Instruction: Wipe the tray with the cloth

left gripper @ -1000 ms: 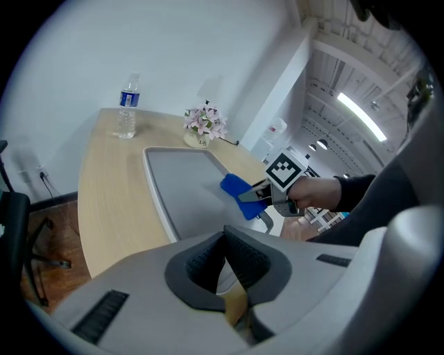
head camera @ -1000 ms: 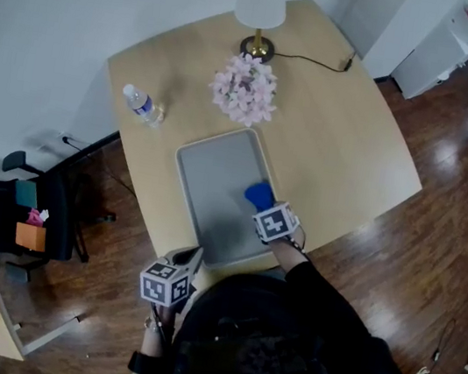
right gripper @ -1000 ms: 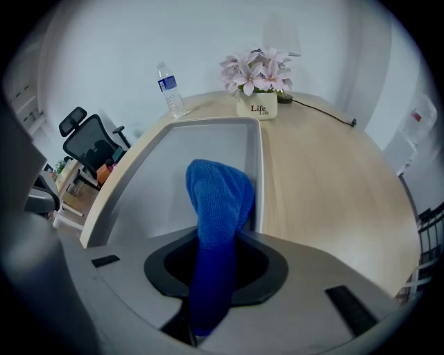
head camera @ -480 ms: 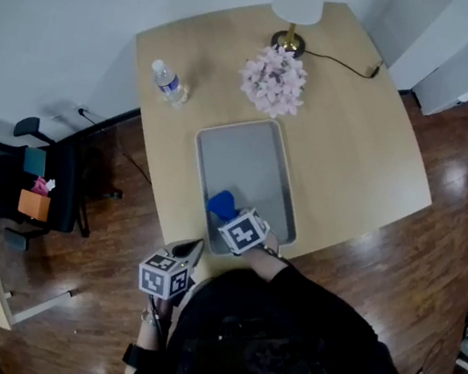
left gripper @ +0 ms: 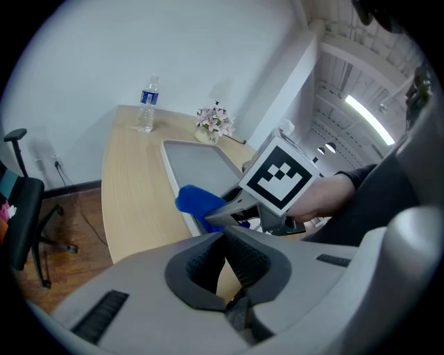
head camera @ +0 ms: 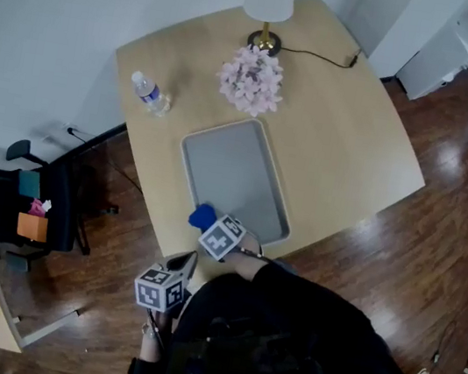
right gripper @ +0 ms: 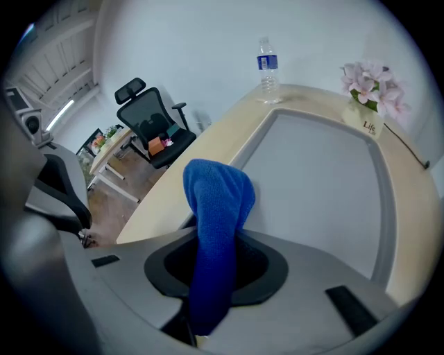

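Note:
The grey tray [head camera: 231,177] lies in the middle of the wooden table [head camera: 349,139], bare inside. My right gripper [head camera: 207,223] is shut on the blue cloth [head camera: 202,215] at the tray's near left corner. In the right gripper view the cloth [right gripper: 216,208] stands up from between the jaws, with the tray [right gripper: 319,173] stretching ahead. My left gripper [head camera: 183,264] hovers off the table's near edge, shut with nothing in it [left gripper: 224,239]. From the left gripper view I see the cloth [left gripper: 194,201] and the tray [left gripper: 198,161] beyond it.
A water bottle [head camera: 147,92] stands at the table's far left. A pot of pink flowers [head camera: 250,80] and a lamp [head camera: 266,5] with a cable stand past the tray's far end. An office chair [head camera: 0,205] is on the floor to the left.
My right gripper has dragged the cloth across the tray's near end, from the right side to the near left corner. The left gripper has stayed by the table's near edge.

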`<state>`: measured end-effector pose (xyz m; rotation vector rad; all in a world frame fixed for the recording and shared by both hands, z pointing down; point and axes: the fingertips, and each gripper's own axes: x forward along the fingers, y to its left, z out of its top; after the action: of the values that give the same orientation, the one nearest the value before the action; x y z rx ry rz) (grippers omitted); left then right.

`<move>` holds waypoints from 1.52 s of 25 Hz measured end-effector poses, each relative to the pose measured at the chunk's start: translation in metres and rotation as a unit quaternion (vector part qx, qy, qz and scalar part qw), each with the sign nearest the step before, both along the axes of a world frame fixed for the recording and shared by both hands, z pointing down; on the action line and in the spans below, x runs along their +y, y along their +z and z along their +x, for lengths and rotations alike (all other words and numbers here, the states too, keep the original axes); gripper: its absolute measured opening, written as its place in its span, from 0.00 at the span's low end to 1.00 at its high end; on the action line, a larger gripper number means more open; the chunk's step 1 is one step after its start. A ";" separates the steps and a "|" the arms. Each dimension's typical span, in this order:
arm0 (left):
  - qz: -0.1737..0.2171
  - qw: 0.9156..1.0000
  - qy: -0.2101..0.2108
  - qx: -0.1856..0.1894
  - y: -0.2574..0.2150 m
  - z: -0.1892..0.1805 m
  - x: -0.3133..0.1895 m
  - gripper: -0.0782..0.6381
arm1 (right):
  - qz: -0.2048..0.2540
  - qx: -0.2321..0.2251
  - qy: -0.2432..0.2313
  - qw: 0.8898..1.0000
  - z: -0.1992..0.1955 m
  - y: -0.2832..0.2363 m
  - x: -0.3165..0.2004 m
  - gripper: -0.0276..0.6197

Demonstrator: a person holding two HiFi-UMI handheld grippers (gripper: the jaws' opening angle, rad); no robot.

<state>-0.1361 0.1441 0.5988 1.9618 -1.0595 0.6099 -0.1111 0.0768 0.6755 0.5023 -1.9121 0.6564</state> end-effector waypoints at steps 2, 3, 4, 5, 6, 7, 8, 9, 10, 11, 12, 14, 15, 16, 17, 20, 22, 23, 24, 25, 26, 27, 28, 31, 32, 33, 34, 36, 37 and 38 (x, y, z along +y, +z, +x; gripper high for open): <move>0.003 1.000 0.009 0.002 -0.003 0.004 -0.004 0.11 | -0.007 0.005 0.014 1.000 0.012 0.007 -0.001 0.18; 0.006 1.000 0.013 0.003 -0.005 0.007 -0.007 0.11 | -0.009 0.009 0.024 1.000 0.021 0.009 -0.003 0.18; 0.009 1.000 0.018 0.004 -0.006 0.009 -0.010 0.11 | -0.008 0.011 0.035 0.999 0.030 0.011 -0.005 0.18; 0.013 1.000 0.023 0.004 -0.007 0.010 -0.013 0.11 | -0.006 0.014 0.046 0.999 0.040 0.012 -0.008 0.18; 0.016 0.999 0.028 0.004 -0.008 0.012 -0.016 0.11 | -0.002 0.017 0.057 0.998 0.051 0.013 -0.011 0.18; 0.018 0.999 0.034 0.004 -0.008 0.014 -0.018 0.11 | 0.002 0.021 0.067 0.998 0.062 0.013 -0.014 0.18; 0.020 0.999 0.039 0.004 -0.008 0.016 -0.020 0.11 | 0.007 0.026 0.077 0.997 0.073 0.013 -0.017 0.18; 0.022 0.999 0.043 0.004 -0.008 0.018 -0.021 0.11 | 0.013 0.031 0.088 0.996 0.085 0.013 -0.020 0.18; 0.023 0.999 0.046 0.005 -0.009 0.019 -0.022 0.11 | 0.015 0.034 0.100 0.994 0.097 0.014 -0.023 0.18; 0.024 0.999 0.048 0.005 -0.009 0.020 -0.023 0.11 | 0.012 0.037 0.115 0.993 0.109 0.014 -0.025 0.18; 0.025 0.998 0.049 0.006 -0.009 0.021 -0.023 0.11 | 0.010 0.038 0.132 0.990 0.121 0.015 -0.027 0.18; 0.025 0.998 0.050 0.008 -0.009 0.022 -0.022 0.11 | 0.011 0.043 0.165 0.985 0.145 0.015 -0.033 0.18; 0.024 0.998 0.050 0.008 -0.008 0.023 -0.022 0.11 | 0.013 0.046 0.179 0.983 0.156 0.015 -0.035 0.18; 0.023 0.998 0.051 0.009 -0.008 0.024 -0.020 0.11 | 0.017 0.049 0.189 0.981 0.165 0.014 -0.038 0.18; 0.022 0.998 0.051 0.009 -0.007 0.025 -0.019 0.11 | 0.020 0.051 0.197 0.979 0.172 0.014 -0.041 0.18; 0.018 0.999 0.049 0.010 -0.005 0.027 -0.014 0.11 | 0.019 0.058 0.205 0.977 0.183 0.014 -0.040 0.18; 0.018 0.999 0.046 0.010 -0.005 0.026 -0.012 0.11 | 0.015 0.068 0.206 0.976 0.187 0.015 -0.038 0.18; 0.018 0.999 0.044 0.011 -0.005 0.026 -0.012 0.11 | 0.013 0.072 0.208 0.975 0.189 0.015 -0.037 0.18; 0.018 0.999 0.041 0.011 -0.005 0.025 -0.012 0.11 | 0.013 0.072 0.210 0.975 0.190 0.014 -0.037 0.18; 0.019 0.999 0.039 0.011 -0.005 0.023 -0.012 0.11 | 0.016 0.066 0.210 0.975 0.188 0.012 -0.036 0.18; 0.019 0.999 0.037 0.011 -0.005 0.022 -0.011 0.11 | 0.019 0.054 0.206 0.977 0.181 0.008 -0.036 0.18; 0.018 0.999 0.034 0.011 -0.004 0.020 -0.011 0.11 | 0.023 0.035 0.200 0.979 0.169 0.002 -0.035 0.18; 0.016 0.999 0.032 0.010 -0.003 0.018 -0.009 0.11 | 0.027 0.012 0.189 0.981 0.151 -0.005 -0.033 0.18; 0.009 1.000 0.024 0.008 -0.001 0.009 -0.003 0.11 | 0.022 -0.051 0.148 0.987 0.088 -0.023 -0.020 0.18; 0.006 1.000 0.022 0.007 -0.001 0.007 -0.001 0.11 | 0.016 -0.064 0.133 0.989 0.069 -0.025 -0.014 0.18; 0.004 1.000 0.021 0.006 0.000 0.005 0.002 0.11 | 0.010 -0.072 0.118 0.990 0.051 -0.024 -0.007 0.18; 0.001 1.000 0.020 0.004 0.000 0.003 0.004 0.11 | 0.006 -0.075 0.105 0.992 0.036 -0.022 0.000 0.18; -0.005 1.000 0.020 0.001 0.001 0.000 0.011 0.11 | 0.010 -0.067 0.079 0.995 0.012 -0.014 0.011 0.18; -0.008 1.000 0.020 -0.001 0.001 -0.002 0.014 0.11 | 0.014 -0.055 0.067 0.996 0.005 -0.008 0.016 0.18; -0.012 1.000 0.019 -0.002 0.001 -0.003 0.017 0.11 | 0.017 -0.040 0.056 0.997 0.001 -0.003 0.021 0.18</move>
<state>-0.1395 0.1615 0.5999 1.9656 -1.0148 0.6450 -0.1100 0.0981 0.6725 0.6178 -1.9846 0.7272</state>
